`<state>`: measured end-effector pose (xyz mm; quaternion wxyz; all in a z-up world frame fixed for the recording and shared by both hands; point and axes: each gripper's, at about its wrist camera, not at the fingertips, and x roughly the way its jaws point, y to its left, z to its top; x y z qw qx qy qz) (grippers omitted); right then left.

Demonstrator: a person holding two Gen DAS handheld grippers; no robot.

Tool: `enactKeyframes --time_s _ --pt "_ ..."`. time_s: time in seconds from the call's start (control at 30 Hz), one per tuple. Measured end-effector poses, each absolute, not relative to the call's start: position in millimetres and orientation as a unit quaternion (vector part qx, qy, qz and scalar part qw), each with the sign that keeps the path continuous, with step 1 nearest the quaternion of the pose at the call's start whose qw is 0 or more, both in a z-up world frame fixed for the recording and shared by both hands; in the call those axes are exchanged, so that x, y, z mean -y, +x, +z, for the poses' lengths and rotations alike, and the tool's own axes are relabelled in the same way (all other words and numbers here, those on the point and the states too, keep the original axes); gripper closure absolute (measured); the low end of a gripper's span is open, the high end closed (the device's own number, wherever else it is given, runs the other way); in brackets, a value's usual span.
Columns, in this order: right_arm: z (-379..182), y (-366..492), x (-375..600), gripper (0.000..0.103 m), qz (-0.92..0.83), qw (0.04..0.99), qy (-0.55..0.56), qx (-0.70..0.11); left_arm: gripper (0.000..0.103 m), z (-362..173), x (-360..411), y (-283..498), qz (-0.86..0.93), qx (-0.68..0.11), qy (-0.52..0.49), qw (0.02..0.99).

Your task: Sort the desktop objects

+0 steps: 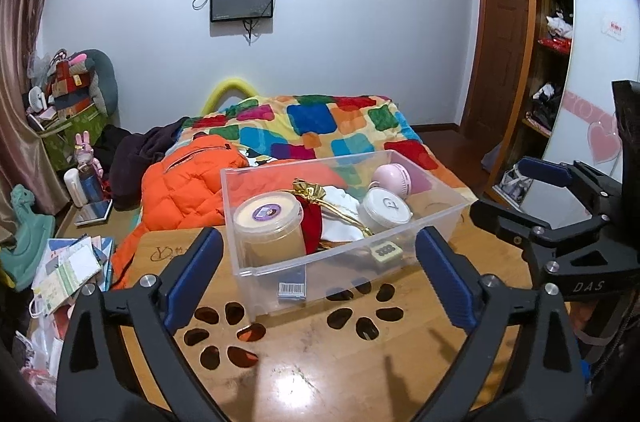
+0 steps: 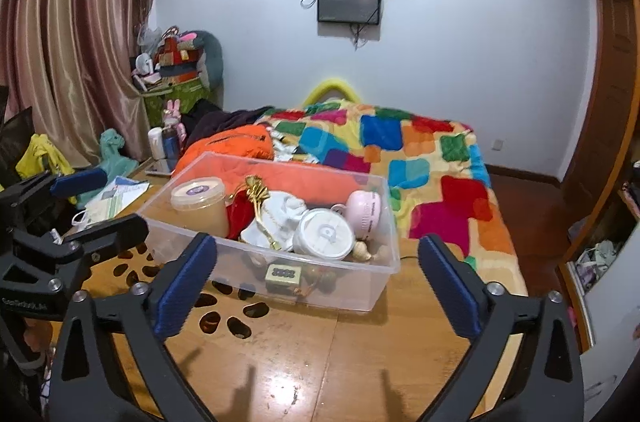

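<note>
A clear plastic bin (image 1: 280, 276) (image 2: 360, 292) stands on the wooden table (image 1: 320, 374) (image 2: 320, 362). It holds a beige tub with a purple label (image 1: 268, 222) (image 2: 198, 202), a red pouch with gold trim (image 1: 312, 218) (image 2: 240, 212), white cloth (image 1: 340, 218) (image 2: 284, 210), a white round jar (image 1: 384, 210) (image 2: 324, 232), a pink round device (image 1: 394, 176) (image 2: 364, 210) and a small green clock (image 1: 386, 251) (image 2: 283, 276). My left gripper (image 1: 318, 250) is open and empty just before the bin. My right gripper (image 2: 318, 254) is open and empty too.
Paw-shaped cutouts (image 1: 232, 334) pierce the table in front of the bin. Behind lies a bed with a colourful quilt (image 2: 420, 158) and an orange jacket (image 1: 184, 182). Papers (image 1: 68, 270), a tablet (image 1: 94, 212) and bottles clutter the left. Shelves (image 1: 552, 62) stand right.
</note>
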<state>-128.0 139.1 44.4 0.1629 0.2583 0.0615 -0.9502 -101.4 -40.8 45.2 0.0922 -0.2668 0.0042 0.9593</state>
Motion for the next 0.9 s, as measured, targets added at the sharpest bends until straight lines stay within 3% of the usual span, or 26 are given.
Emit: enactKeyframes --time_s 0.9 --pt "22 -83 -166 0.0 -0.95 0.124 0.285 -0.013 0.002 34 20 -61 0.969 -0.003 -0.244 0.035"
